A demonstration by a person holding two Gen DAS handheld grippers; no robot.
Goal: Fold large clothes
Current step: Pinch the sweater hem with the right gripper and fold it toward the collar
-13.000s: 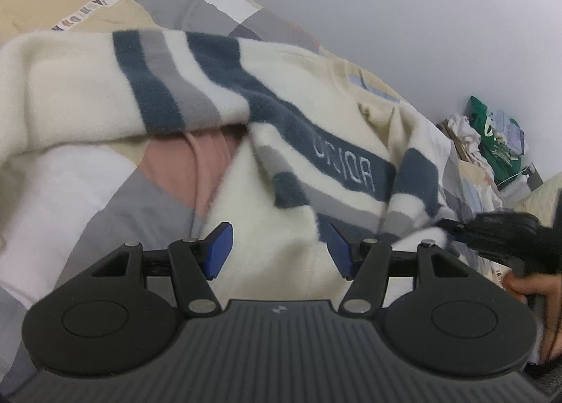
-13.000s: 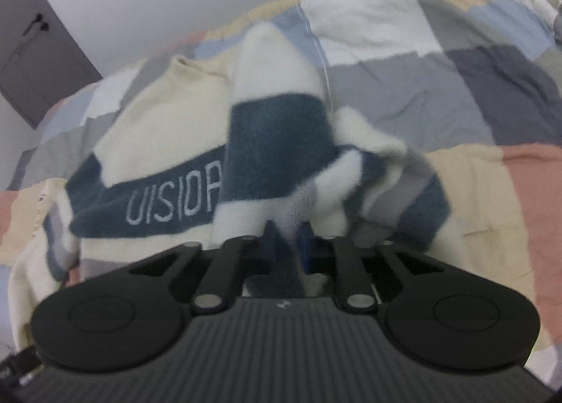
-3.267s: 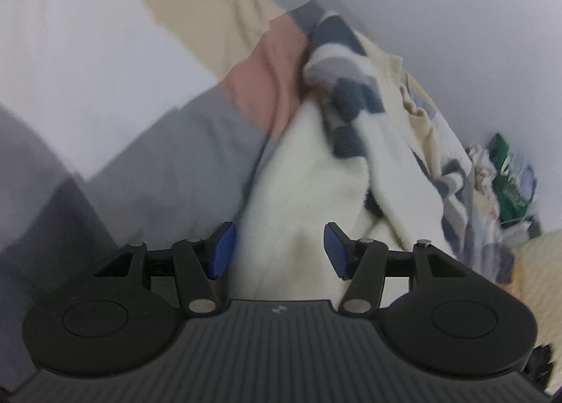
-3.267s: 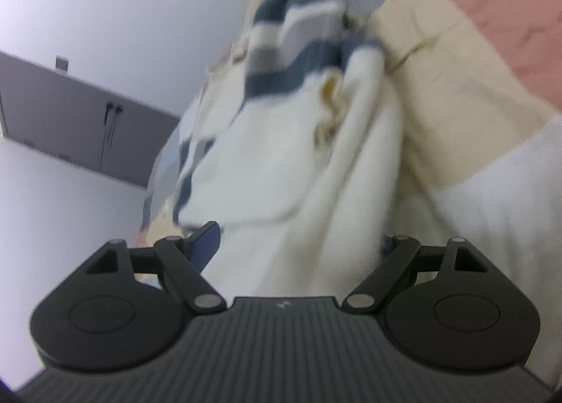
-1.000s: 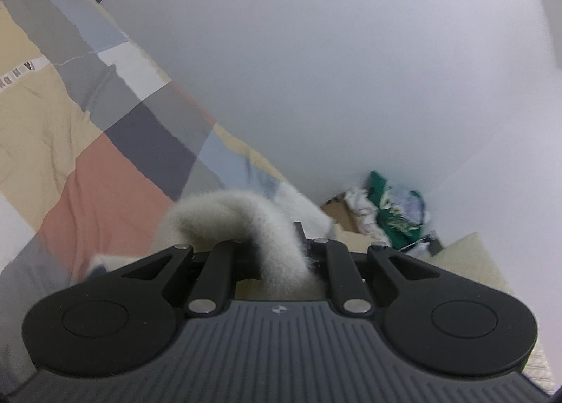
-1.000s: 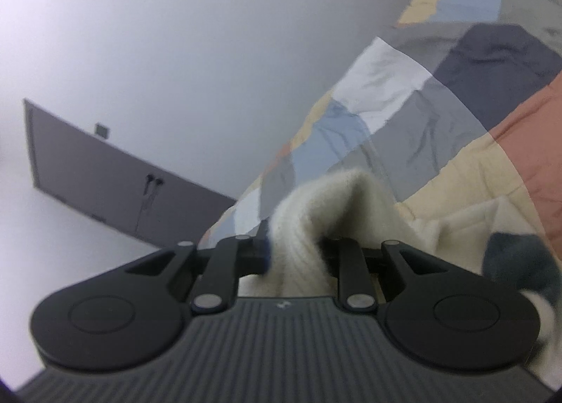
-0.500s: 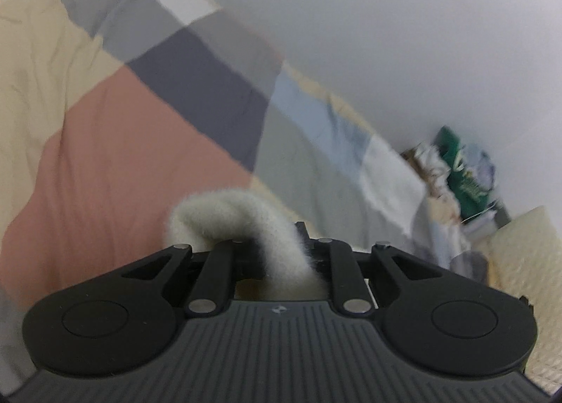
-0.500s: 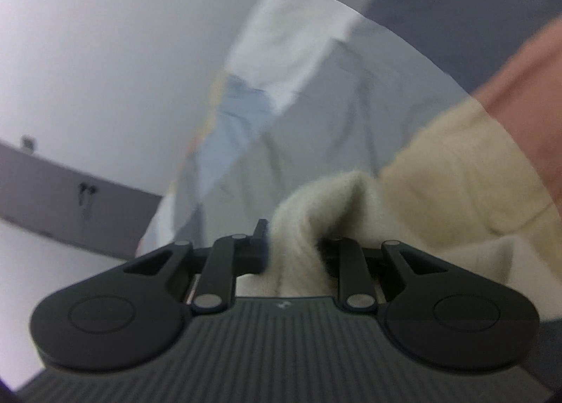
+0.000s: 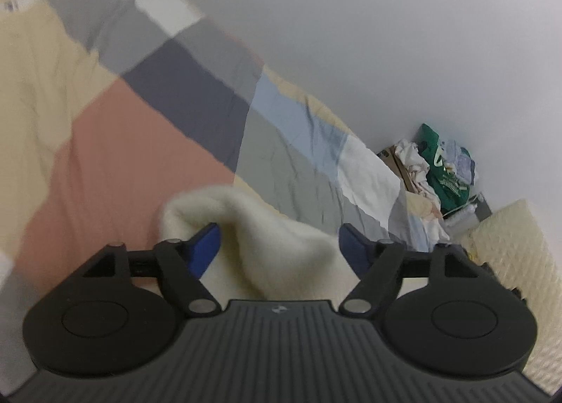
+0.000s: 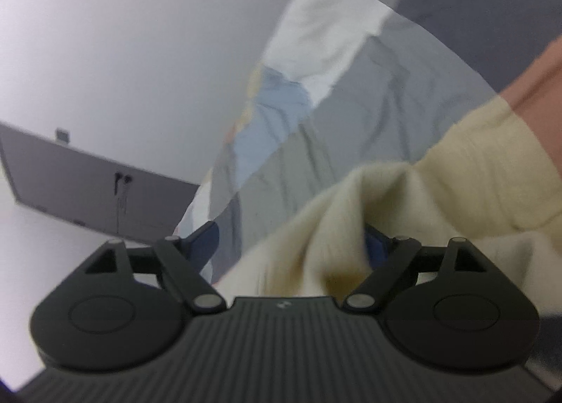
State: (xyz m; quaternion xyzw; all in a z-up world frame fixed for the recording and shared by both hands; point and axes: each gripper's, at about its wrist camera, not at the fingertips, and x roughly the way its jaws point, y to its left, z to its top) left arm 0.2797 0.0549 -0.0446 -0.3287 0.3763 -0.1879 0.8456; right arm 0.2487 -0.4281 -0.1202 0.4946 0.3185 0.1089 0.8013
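Observation:
The cream fleece sweater (image 9: 267, 238) lies bunched on the patchwork bedspread (image 9: 140, 143) right in front of my left gripper (image 9: 281, 246). Its jaws are opening, blue pads spread wide, and a loose fold of the sweater still sits between them without being pressed. In the right wrist view the same cream sweater (image 10: 439, 199) rests on the bedspread (image 10: 368, 94). My right gripper (image 10: 291, 241) is likewise opening, and a ridge of fabric lies slack between its parted fingers, draped against the right one.
A pile of clothes (image 9: 435, 167) with a green garment sits in a box past the bed's far end, beside a cream quilted surface (image 9: 509, 241). A plain wall (image 9: 386, 34) runs behind the bed. A dark cabinet (image 10: 87, 189) stands at the left in the right wrist view.
Both grippers, shut on folds of the sweater half a second ago, have opened and released the fabric. Both have sunk closer to the bedspread.

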